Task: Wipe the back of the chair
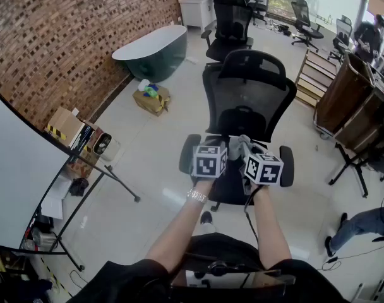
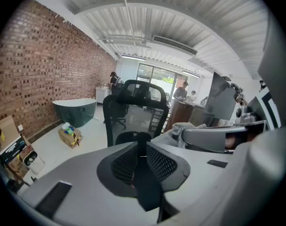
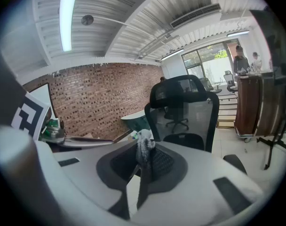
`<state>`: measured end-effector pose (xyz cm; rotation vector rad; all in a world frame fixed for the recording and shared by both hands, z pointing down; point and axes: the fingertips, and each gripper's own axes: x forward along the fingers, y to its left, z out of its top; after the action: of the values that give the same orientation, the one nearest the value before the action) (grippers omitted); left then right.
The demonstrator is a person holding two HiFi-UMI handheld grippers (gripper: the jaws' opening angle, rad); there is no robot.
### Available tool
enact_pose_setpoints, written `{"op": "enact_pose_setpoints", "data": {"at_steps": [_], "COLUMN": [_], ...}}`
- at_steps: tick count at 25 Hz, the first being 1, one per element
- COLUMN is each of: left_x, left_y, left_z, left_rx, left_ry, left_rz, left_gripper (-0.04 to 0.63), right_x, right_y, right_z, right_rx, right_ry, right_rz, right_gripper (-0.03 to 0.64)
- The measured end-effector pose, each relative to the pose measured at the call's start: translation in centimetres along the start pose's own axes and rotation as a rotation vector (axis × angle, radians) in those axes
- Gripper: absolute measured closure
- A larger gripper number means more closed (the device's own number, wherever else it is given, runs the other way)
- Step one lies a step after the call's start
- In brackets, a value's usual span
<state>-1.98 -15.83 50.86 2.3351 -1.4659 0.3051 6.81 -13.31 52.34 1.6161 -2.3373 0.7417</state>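
Note:
The black mesh office chair (image 1: 246,93) stands facing away from me, its backrest toward me; it also shows in the left gripper view (image 2: 133,109) and the right gripper view (image 3: 185,105). Both grippers are held side by side just short of the seat. My right gripper (image 1: 246,148) (image 3: 145,149) is shut on a grey cloth (image 3: 143,145), which bunches up between the two grippers (image 1: 238,145) (image 2: 180,130). My left gripper (image 1: 211,144) (image 2: 142,147) has its jaws together with nothing between them. Neither gripper touches the backrest.
A green bathtub (image 1: 155,50) stands by the brick wall, with a cardboard box (image 1: 151,100) near it. A second black chair (image 1: 233,21) is behind. Wooden furniture (image 1: 347,96) and steps (image 1: 315,77) are at right. A whiteboard on a stand (image 1: 15,169) is at left.

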Motion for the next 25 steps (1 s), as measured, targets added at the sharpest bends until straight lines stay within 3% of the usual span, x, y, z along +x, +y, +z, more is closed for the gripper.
{"op": "enact_pose_setpoints", "data": {"at_steps": [5,10,15,18,21,25], "left_x": [3.3,5.4,5.7,6.4,6.9,7.9], "left_y": [3.0,3.7,5.4,7.5,8.0,8.2], "left_z": [3.2,4.5,6.3,6.2,6.5,7.7], "left_rx": [0.047,0.023,0.018,0.009,0.007,0.018], "left_ry": [-0.029,-0.046,-0.061,-0.051,-0.053,-0.084], "left_rz": [0.0,-0.011,0.006,0.048,0.067,0.076], "left_gripper": [0.534,0.534,0.534,0.534,0.534,0.534], "right_x": [3.7,7.5,10.9,15.6,20.2,22.4], "right_y": [-0.9,-2.5,-7.3,-4.3,-2.8,-8.2], "right_z": [2.1,2.8,16.2,23.5,26.6,26.4], "right_rx": [-0.021,-0.039,-0.027,-0.119,-0.225,-0.229], "right_ry": [-0.013,0.039,-0.111,-0.198,-0.206,-0.125], "right_rz": [-0.047,-0.051,-0.147,-0.078,-0.081,-0.199], "right_gripper": [0.572,0.572,0.572,0.572,0.572,0.572]}}
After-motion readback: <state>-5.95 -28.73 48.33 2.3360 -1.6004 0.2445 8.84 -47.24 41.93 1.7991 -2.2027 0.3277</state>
